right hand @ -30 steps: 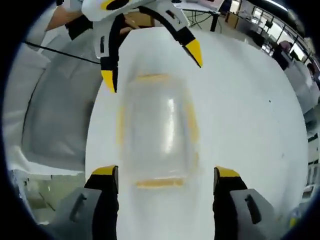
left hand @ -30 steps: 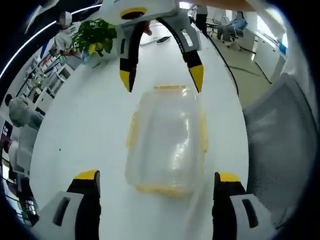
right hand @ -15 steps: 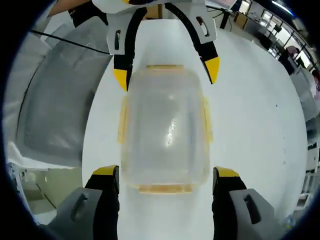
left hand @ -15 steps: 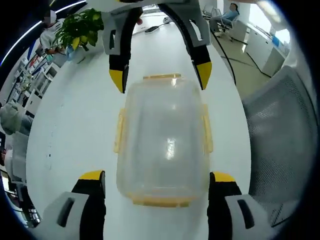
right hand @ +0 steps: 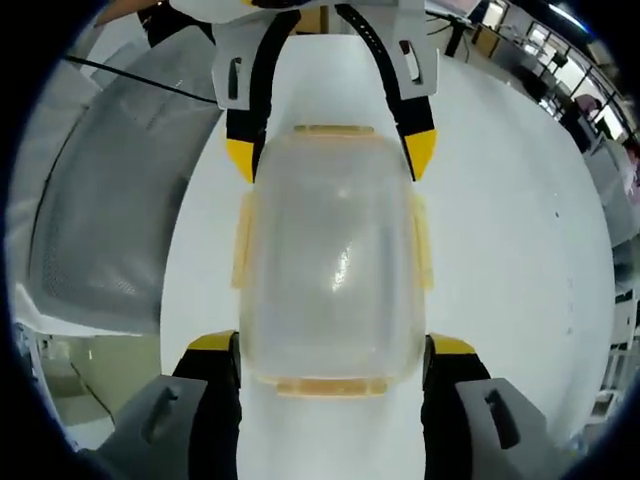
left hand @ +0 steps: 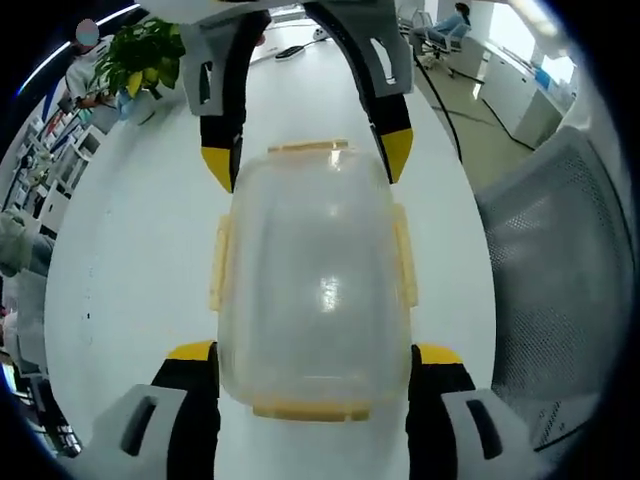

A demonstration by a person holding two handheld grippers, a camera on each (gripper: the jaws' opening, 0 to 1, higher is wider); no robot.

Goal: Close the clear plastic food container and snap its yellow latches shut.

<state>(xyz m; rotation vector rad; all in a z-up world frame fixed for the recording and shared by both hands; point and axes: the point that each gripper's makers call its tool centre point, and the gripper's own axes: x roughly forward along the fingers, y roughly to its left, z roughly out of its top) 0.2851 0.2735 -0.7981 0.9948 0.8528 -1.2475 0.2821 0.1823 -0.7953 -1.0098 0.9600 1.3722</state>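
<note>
The left claw point(left hand: 312, 355) stands wide, its yellow tips flanking the near end of the container point(left hand: 312, 270), just beside its corners; whether they touch I cannot tell. The right claw point(right hand: 332, 350) is equally wide, straddling the opposite end. The container lies on the white counter point(left hand: 130, 260), long axis running from one claw to the other. It is clear, rounded, with yellow latches point(right hand: 241, 240) along its sides and ends.
</note>
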